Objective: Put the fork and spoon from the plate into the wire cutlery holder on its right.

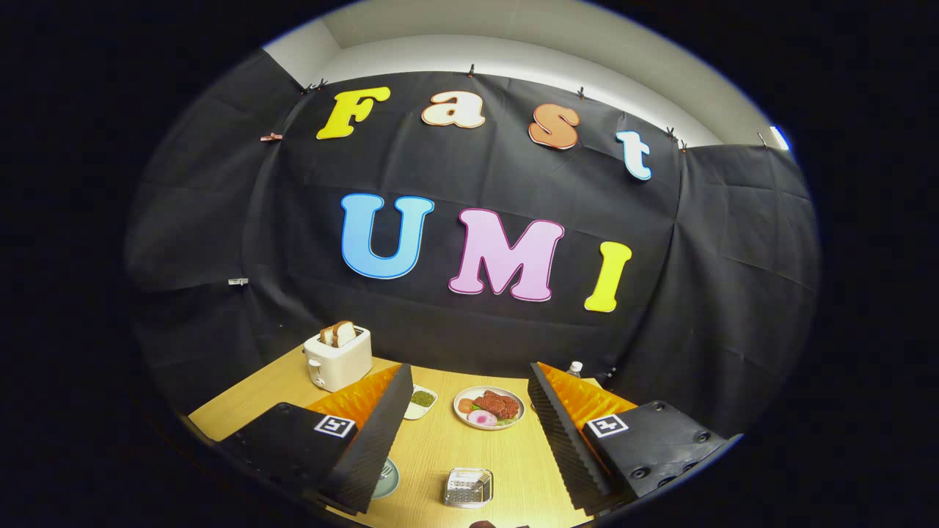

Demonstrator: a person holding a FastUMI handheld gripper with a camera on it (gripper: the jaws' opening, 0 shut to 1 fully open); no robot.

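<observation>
The gripper [469,447] has its two fingers spread wide apart, grasping nothing, with bare tabletop showing between them. Their inner faces are ribbed in fine ridges, and each carries a small square marker tag on its upper block.

Between the fingers, near the camera, sits the wire cutlery holder [469,488], a small squarish basket of shiny metal mesh resting on the table [440,440]. To its left, half hidden behind the left finger, lies the plate [386,477], a round greyish dish; the tines of the fork [384,469] peek out on it just beside the finger's inner edge. The spoon cannot be made out, as the finger covers most of the plate.

The table is smooth pale wood with a light grain. Farther off, between the fingertips, stands a round white food plate [489,408] holding dark red meat slices, a pink-ringed onion slice and a bit of green. Left of it is a small white dish [421,401] with something green in it. At the far left stands a glossy white toaster [337,358] with two slices of bread upright in its slots. Behind the right finger, a clear bottle's white cap [576,367] shows.
</observation>
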